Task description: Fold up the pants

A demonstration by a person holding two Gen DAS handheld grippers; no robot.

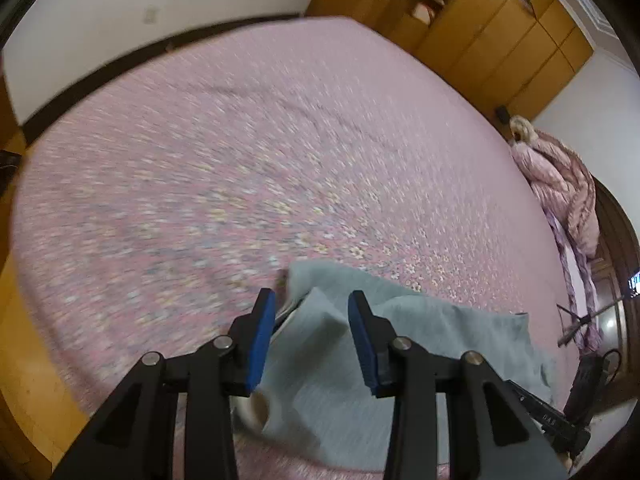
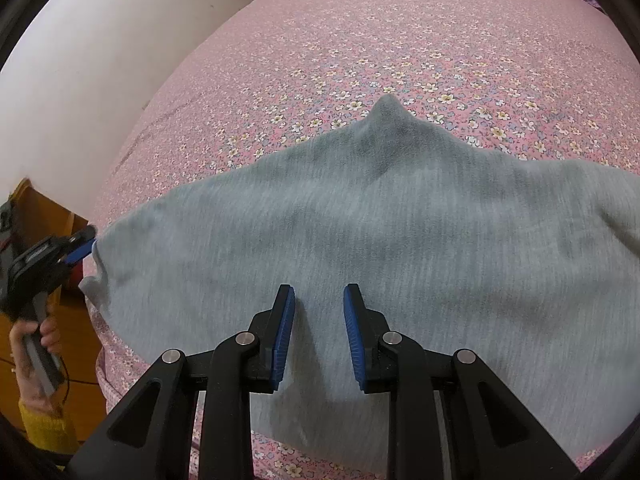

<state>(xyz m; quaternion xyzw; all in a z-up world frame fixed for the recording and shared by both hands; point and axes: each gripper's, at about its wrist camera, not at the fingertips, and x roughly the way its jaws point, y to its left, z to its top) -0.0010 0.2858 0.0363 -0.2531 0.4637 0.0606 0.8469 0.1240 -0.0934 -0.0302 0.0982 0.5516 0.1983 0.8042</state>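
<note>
Grey pants (image 2: 360, 216) lie spread on the pink flowered bed (image 2: 400, 40), with a peak of cloth raised at the far side. My right gripper (image 2: 319, 300) is open just above the cloth near its front edge. My left gripper (image 1: 312, 304) is open over the pants' corner (image 1: 320, 344), where a pale inner lining shows. The left gripper also shows in the right wrist view (image 2: 86, 246), at the pants' left corner; whether it touches the cloth there I cannot tell. The left wrist view is blurred by motion.
A white wall (image 2: 100, 60) runs along the bed's left side. Wooden cabinets (image 1: 500, 40) stand beyond the bed. A pink quilt (image 1: 560, 184) is heaped at the right. Wooden floor (image 1: 24, 360) lies at the left. The other gripper's black body (image 1: 560, 424) is at the lower right.
</note>
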